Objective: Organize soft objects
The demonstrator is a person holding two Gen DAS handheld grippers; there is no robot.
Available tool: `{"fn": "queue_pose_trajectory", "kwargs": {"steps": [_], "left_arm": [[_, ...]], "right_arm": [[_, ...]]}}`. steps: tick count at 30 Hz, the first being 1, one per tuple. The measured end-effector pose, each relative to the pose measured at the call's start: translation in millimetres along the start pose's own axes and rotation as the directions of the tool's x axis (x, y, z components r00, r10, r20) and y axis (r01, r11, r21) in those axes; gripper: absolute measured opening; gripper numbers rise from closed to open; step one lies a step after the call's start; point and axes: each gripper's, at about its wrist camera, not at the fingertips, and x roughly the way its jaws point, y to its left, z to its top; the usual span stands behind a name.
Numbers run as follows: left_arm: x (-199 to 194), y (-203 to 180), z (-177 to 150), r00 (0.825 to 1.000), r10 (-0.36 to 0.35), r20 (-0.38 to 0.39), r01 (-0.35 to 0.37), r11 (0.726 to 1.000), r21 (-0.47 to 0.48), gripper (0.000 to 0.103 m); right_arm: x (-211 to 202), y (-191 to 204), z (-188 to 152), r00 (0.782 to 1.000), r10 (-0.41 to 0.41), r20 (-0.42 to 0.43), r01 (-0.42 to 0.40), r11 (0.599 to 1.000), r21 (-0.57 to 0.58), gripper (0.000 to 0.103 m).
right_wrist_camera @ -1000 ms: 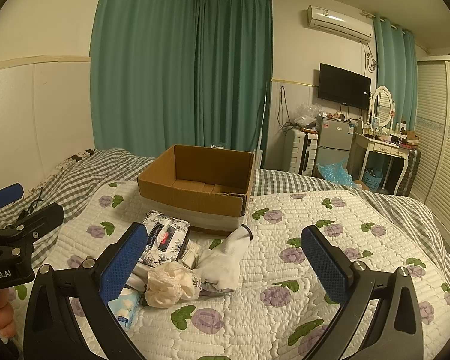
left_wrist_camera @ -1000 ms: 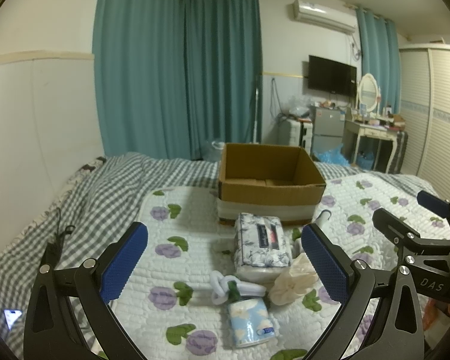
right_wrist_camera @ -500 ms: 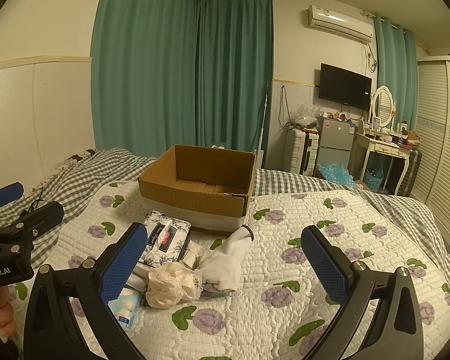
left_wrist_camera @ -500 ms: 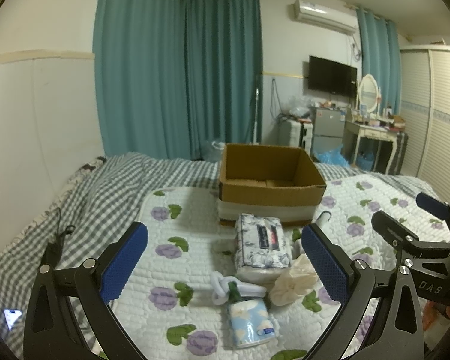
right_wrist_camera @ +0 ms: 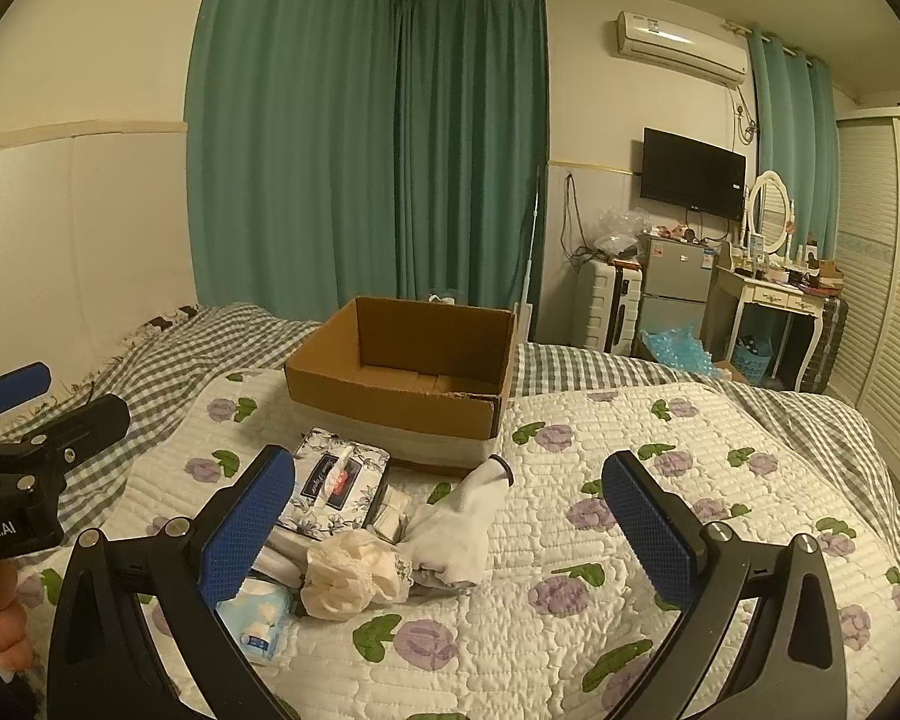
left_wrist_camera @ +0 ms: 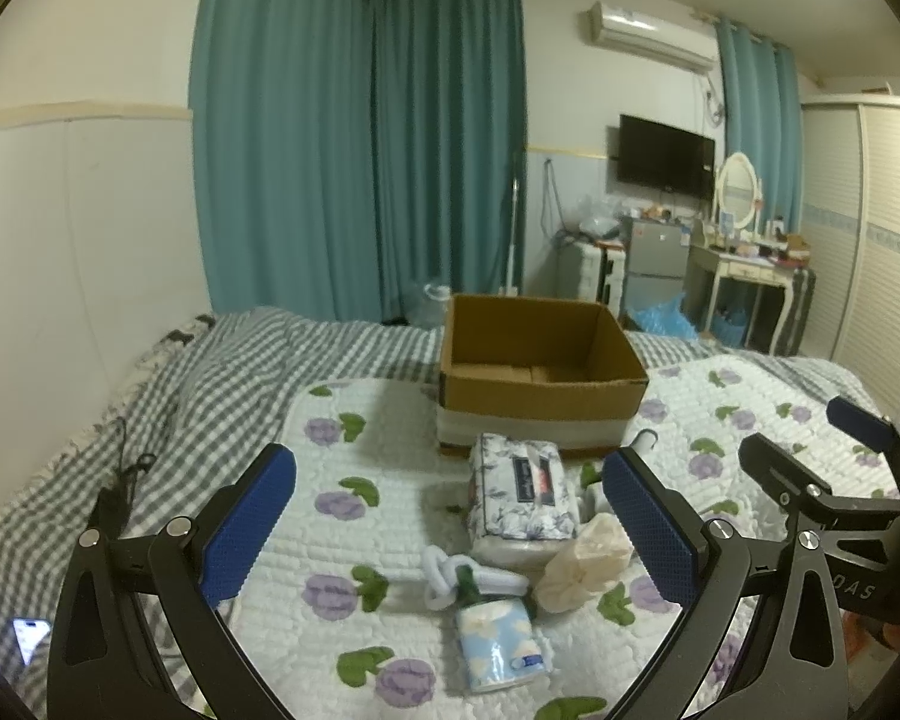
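Observation:
A pile of soft things lies on the floral quilt (left_wrist_camera: 354, 456) in front of an open cardboard box (left_wrist_camera: 540, 360). It holds a floral tissue pack (left_wrist_camera: 519, 489), a cream cloth bundle (left_wrist_camera: 588, 558), a small blue tissue packet (left_wrist_camera: 498, 645), a white knotted cord (left_wrist_camera: 444, 576) and a white sock (right_wrist_camera: 462, 516). My left gripper (left_wrist_camera: 450, 528) is open and empty, held above the pile. My right gripper (right_wrist_camera: 450, 534) is open and empty, to the right of the pile. The box (right_wrist_camera: 408, 372) looks empty inside.
A grey checked blanket (left_wrist_camera: 210, 378) covers the bed's left and far side. A phone (left_wrist_camera: 27, 642) lies at the lower left. Teal curtains, a small fridge (right_wrist_camera: 672, 294), a dressing table (right_wrist_camera: 774, 300) and a wardrobe stand beyond the bed.
Almost nothing has moved. The right gripper has drifted very slightly; the pile and box are as before.

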Motion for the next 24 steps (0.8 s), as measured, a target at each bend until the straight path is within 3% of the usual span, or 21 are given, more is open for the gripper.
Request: {"fn": "queue_pose_trajectory", "kwargs": {"steps": [5,10,15,21,24], "left_arm": [[12,2,-17,0.996,0.009,-0.085,-0.008,1.0,0.002,0.103],[40,-3,-55,0.977,0.012,-0.213,-0.008,1.0,0.016,0.103],[73,-14,-94,0.935,-0.041,-0.353,0.045,0.999,0.004,0.103],[108,-19,-116,0.891,-0.095,-0.444,0.082,0.996,-0.046,0.102],[117,-17,-120,0.881,-0.118,-0.458,0.102,0.993,-0.06,0.102]], "right_arm": [[-2,4,-14,0.998,0.001,-0.055,-0.002,1.0,-0.018,0.103],[9,10,-34,0.989,-0.011,-0.144,0.004,0.999,-0.049,0.103],[23,7,-43,0.982,-0.02,-0.189,0.012,0.999,-0.044,0.103],[39,11,-51,0.973,-0.03,-0.23,0.016,0.998,-0.062,0.103],[49,13,-55,0.965,-0.029,-0.26,0.013,0.998,-0.064,0.103]]}}
